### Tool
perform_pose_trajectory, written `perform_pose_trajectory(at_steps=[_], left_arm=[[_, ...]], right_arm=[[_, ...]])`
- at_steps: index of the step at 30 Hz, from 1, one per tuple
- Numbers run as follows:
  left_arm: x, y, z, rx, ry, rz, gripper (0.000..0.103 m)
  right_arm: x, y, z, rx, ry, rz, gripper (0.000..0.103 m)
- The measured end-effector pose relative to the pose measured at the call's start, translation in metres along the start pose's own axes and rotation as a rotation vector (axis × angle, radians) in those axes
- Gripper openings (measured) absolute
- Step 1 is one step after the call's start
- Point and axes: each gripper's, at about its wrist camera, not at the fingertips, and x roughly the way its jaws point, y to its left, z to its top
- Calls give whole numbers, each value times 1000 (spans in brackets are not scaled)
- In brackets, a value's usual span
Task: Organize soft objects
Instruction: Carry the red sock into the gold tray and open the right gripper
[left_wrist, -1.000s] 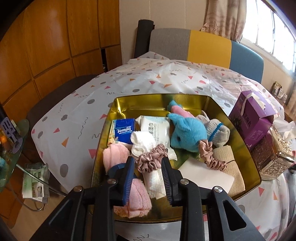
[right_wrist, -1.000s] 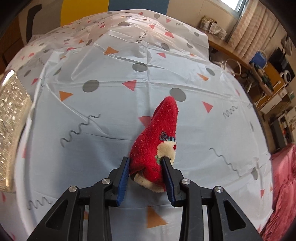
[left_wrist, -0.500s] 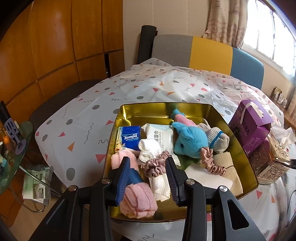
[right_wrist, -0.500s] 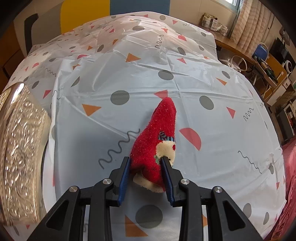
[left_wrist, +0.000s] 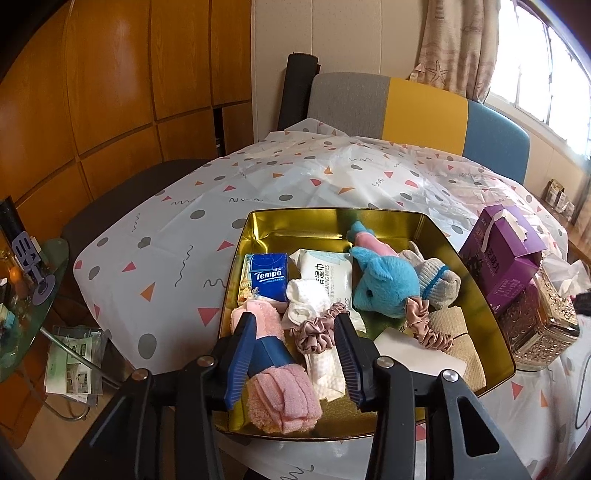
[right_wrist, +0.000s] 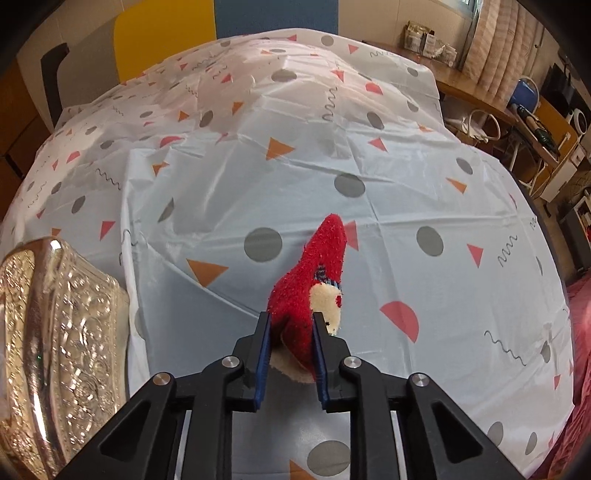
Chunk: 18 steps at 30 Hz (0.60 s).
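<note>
A gold tin (left_wrist: 332, 214) on the patterned tablecloth holds a mauve scrunchie (left_wrist: 316, 332), a pink rolled towel (left_wrist: 284, 398), a blue plush (left_wrist: 384, 284), a Tempo tissue pack (left_wrist: 267, 275), a wipes pack (left_wrist: 327, 273) and a second scrunchie (left_wrist: 424, 325). My left gripper (left_wrist: 293, 321) hangs over the tin's near side. Its jaws are opening, and the mauve scrunchie lies loose beyond them. In the right wrist view a red fuzzy sock (right_wrist: 314, 273) with a cream patch hangs above the cloth. My right gripper (right_wrist: 291, 317) is closing, its pads squeezing the sock's lower end.
A purple carton (left_wrist: 506, 254) and an embossed silver box (left_wrist: 543, 321) stand right of the tin; the silver box (right_wrist: 62, 332) also fills the right view's left edge. A multicoloured chair back (left_wrist: 417, 110) is behind the table. A glass side table (left_wrist: 29, 288) stands at the left.
The left jaws have spread and let go of the mauve scrunchie, which now rests in the tin. The right jaws have tightened on the red sock and carried it towards the silver box.
</note>
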Motion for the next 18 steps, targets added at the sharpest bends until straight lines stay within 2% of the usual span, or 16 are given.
perform_pose_trajectory(at_steps=[4,9,14,18], left_arm=[[-2,0,1,-1,-4,1,45],[-2,-1,1,1,-2,1,45],[-2,-1,0,4,-1,1,45],[-1,-1,0,1,0,5,45]], right_arm=[[-22,3,20,2,-63,12,19],[-69,18,49,-32,-182,54,19],[-130,56,62,-121,-321,137,19],[-172,105,51,-245,-409,238,19]])
